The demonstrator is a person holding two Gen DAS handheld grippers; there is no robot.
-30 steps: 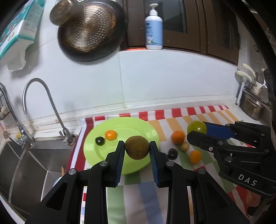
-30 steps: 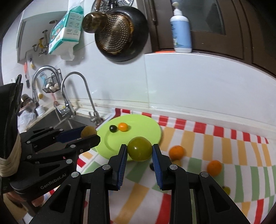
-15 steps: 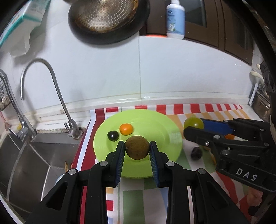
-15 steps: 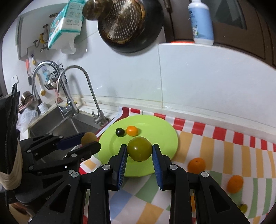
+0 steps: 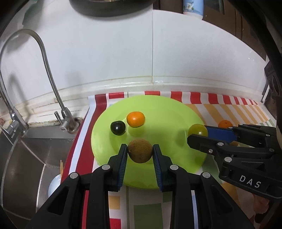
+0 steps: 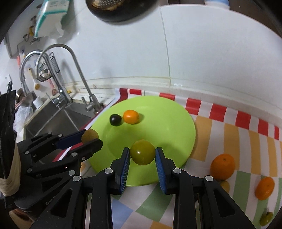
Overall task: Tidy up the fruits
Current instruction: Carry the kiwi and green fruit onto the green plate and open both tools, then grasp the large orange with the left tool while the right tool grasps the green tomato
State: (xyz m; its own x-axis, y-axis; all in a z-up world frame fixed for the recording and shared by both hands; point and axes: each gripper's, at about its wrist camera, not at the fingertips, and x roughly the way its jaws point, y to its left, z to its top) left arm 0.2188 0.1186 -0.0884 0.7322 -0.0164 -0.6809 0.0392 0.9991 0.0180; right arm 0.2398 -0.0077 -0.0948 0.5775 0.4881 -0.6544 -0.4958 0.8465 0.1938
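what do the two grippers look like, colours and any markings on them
Both are black plastic frames with silver screw heads and blue ribbed pads on the fingers. The left gripper carries partly hidden white lettering starting "Gen" in the right wrist view. The right gripper reads "DAS" in white in the left wrist view. Beige cord wraps the left one's handle.

home kitchen. stainless sink (image 6: 58,119) at the counter's left end, two gooseneck taps (image 6: 77,70) over it, small wire caddy (image 6: 46,70) hung behind them. white tiled backsplash (image 5: 176,52) along the counter's back edge, dark pan (image 6: 121,8) hanging on it, tissue pack (image 6: 51,15) mounted up left. pump bottle (image 5: 192,8) on a ledge by dark wood cabinets. striped oilcloth (image 6: 238,133) covers the counter beside the sink, with a lime green plate (image 5: 167,112) at its left edge.
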